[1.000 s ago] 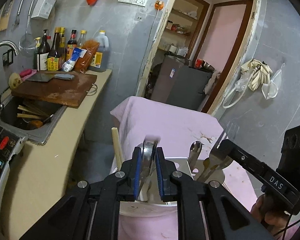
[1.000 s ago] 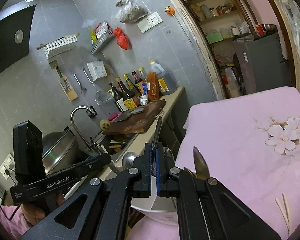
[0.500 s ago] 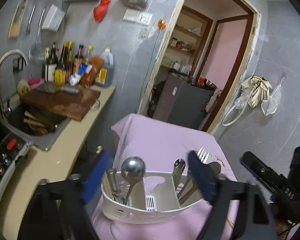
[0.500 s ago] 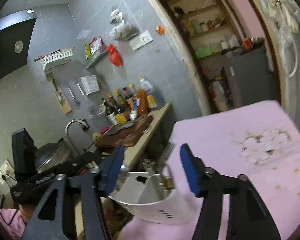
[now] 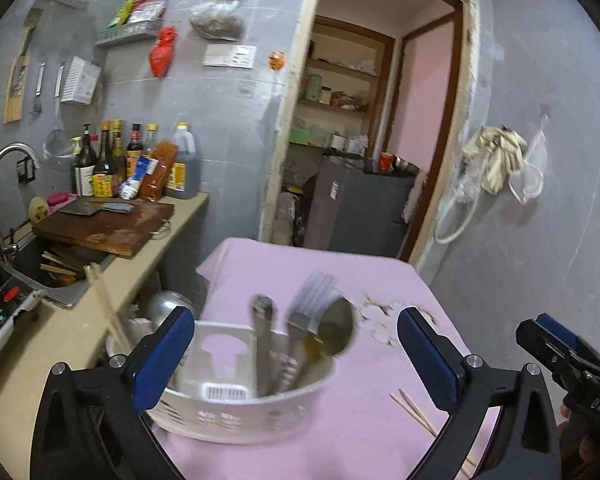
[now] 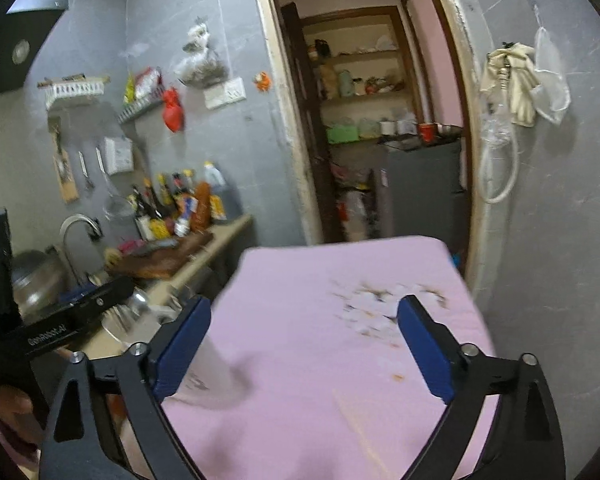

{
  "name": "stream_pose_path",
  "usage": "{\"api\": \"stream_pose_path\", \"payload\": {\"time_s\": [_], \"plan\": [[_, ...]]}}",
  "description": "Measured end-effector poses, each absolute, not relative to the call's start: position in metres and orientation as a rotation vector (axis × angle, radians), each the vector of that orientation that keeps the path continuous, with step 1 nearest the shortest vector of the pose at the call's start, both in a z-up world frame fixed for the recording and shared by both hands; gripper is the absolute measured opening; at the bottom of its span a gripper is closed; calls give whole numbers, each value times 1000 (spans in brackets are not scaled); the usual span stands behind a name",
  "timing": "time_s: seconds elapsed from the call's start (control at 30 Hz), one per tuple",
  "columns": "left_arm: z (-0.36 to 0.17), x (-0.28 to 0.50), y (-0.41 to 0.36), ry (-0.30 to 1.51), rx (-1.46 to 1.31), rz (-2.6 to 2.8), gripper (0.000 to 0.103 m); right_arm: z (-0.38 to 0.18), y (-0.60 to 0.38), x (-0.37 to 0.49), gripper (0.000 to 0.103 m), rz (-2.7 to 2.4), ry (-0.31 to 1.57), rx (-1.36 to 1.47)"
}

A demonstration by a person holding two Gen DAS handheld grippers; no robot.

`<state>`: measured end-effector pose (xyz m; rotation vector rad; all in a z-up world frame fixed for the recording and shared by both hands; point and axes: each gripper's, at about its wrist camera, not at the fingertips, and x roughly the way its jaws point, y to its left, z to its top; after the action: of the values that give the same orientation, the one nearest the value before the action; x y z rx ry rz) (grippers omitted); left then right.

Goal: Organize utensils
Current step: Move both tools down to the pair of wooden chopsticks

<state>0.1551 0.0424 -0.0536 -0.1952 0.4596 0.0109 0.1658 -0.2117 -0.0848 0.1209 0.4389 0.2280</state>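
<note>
A white utensil caddy stands on the pink tablecloth. It holds a spoon, a fork and a large spoon, all blurred. A ladle and a chopstick lean at its left end. My left gripper sits just short of the caddy, its jaws opening wide with nothing pressed between the pads. My right gripper hangs over the cloth, jaws also opening and empty. The caddy is a blur beside its left finger. Two loose chopsticks lie on the cloth.
To the left runs a counter with a wooden cutting board, a cleaver, sauce bottles and a sink. Behind the table is an open doorway with a dark cabinet. A grey wall closes the right side.
Both grippers were shut on utensil handles above the caddy. They have let go, spread wide and drawn back, and the utensils stand in the caddy.
</note>
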Motion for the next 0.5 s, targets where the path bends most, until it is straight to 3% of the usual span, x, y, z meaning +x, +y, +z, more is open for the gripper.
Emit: {"api": "stream_pose_path", "payload": {"time_s": [0.13,0.5], "plan": [[-61,156,14,480,-173,2,102,-94,-238,164,101,184,474,96],[-113,174,-32,637,-209,-5,102,-151,-294,181,101,166,621,79]]}}
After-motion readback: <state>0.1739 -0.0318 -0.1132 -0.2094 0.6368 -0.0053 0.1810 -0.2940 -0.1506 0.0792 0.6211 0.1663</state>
